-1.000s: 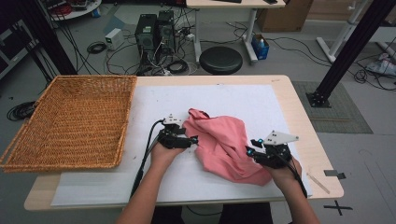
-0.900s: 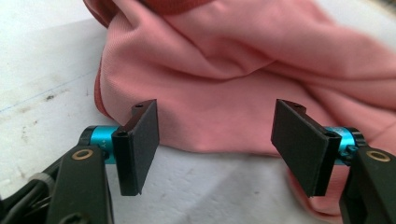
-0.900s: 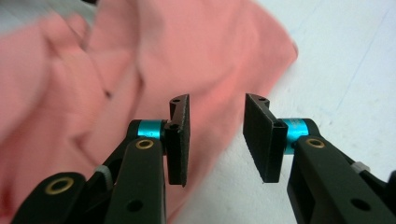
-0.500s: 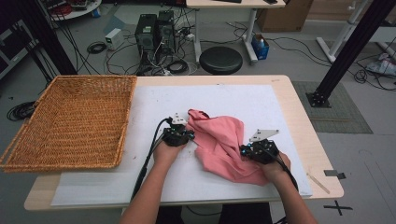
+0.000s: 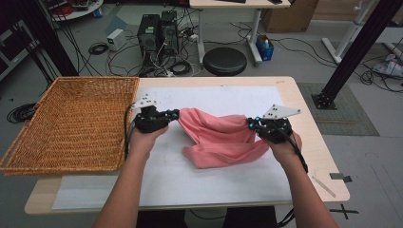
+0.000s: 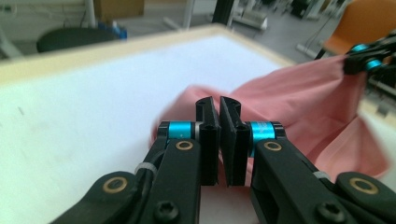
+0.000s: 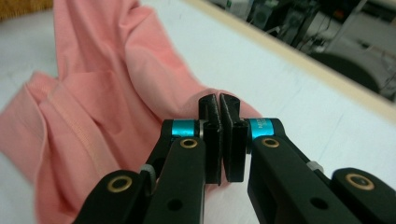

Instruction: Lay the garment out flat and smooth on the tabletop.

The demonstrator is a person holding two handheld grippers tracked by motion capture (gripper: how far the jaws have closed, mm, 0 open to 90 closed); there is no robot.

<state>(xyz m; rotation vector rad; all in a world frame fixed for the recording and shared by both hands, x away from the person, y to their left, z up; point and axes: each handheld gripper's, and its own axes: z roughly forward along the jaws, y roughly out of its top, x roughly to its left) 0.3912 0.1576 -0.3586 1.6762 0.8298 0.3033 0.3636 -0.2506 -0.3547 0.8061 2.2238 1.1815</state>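
while stretched between both tools, a pink cloth (image 5: 223, 137) is held above a white sheet (image 5: 214, 185) on the wooden table (image 5: 311, 142).

the left gripper (image 5: 174, 114) and the right gripper (image 5: 250, 124) are each closed tight on an upper edge of the soft, creased fabric, whose lower folds sag onto the sheet. a stitched seam is noted in the right gripper view. a woven wicker basket (image 5: 71, 128), rectangular, is set at the left.

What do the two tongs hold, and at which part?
Both hold the pink cloth: the left tongs pinch its left upper edge, the right tongs its right upper edge.
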